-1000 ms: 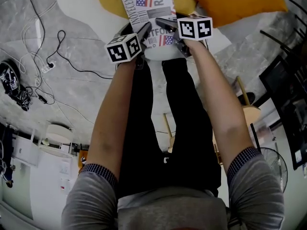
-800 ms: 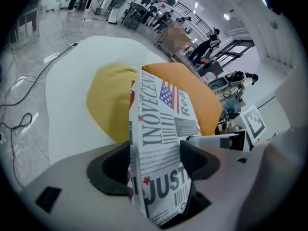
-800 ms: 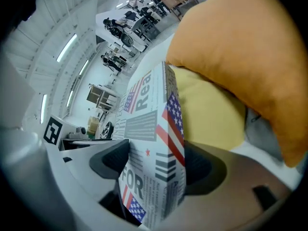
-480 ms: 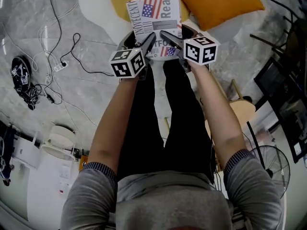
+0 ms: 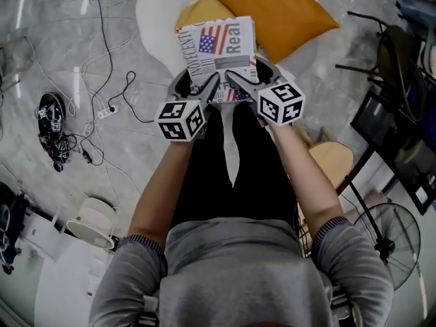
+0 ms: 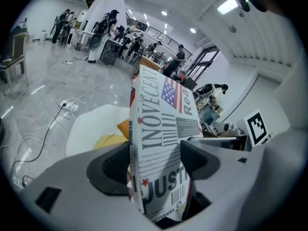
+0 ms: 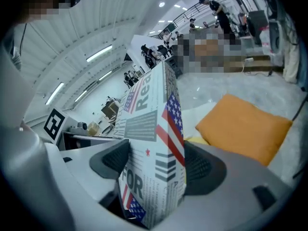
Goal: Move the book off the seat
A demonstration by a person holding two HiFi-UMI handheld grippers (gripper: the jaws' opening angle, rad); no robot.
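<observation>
The left tongs (image 5: 208,87) and right tongs (image 5: 238,83) are each clamping the near edge of the book (image 5: 219,45), one at either corner, probably so it is not twisting as it comes up (it looks broad for one grip). The book is hanging in the air, off the white seat (image 5: 154,19) and orange cushion (image 5: 272,11). Since a second ago, it is sitting closer to the person and covering less of the cushions.
</observation>
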